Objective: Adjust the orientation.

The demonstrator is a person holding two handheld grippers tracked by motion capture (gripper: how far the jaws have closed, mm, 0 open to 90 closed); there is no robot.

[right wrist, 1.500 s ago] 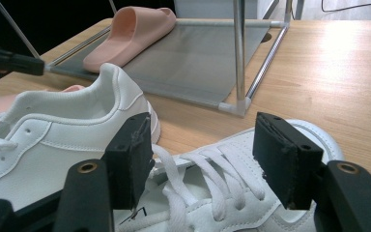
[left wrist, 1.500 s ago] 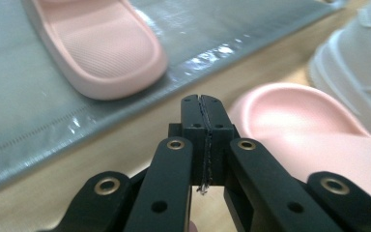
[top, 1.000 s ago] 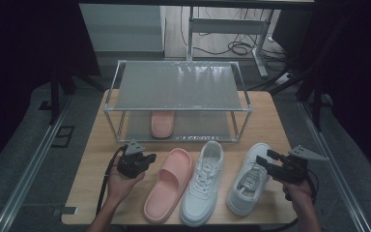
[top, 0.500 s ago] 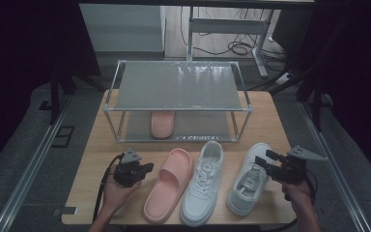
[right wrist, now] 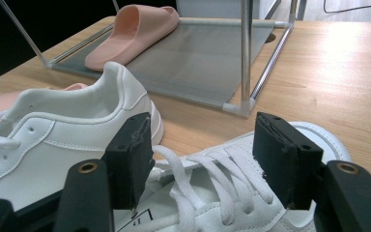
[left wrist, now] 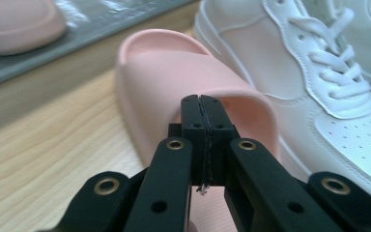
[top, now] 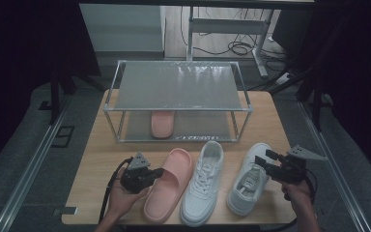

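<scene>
Two shoes matter here, one for each gripper. The left gripper (top: 155, 172) sits at the left edge of the pink slide (top: 169, 183), which lies on the table (top: 92, 159) with its toe toward the rack (top: 176, 92) and its heel toward the person. In the left gripper view its jaws are pressed flat together with nothing between them, their tips right at the arched strap of the slide (left wrist: 174, 77); whether they touch it cannot be told. The slide's long axis runs away from the person, so the gripper comes at it from the side, square across that axis.

The right gripper (top: 262, 162) hovers over the right sneaker (top: 249, 179), which lies nearest the table's right edge, toe toward the rack. In the right gripper view its jaws stand wide apart on either side of the laces, over the sneaker (right wrist: 212, 193) without pressing on it. The middle sneaker (top: 204, 181) lies between the two, just beside the slide.

A second slide (top: 163, 123) already rests on the rack's lower shelf, toe pointing away. The likely move is lifting the near slide forward to join it, and the left hand is clearly the nearer one; its shut jaws would have to open across the strap first.
</scene>
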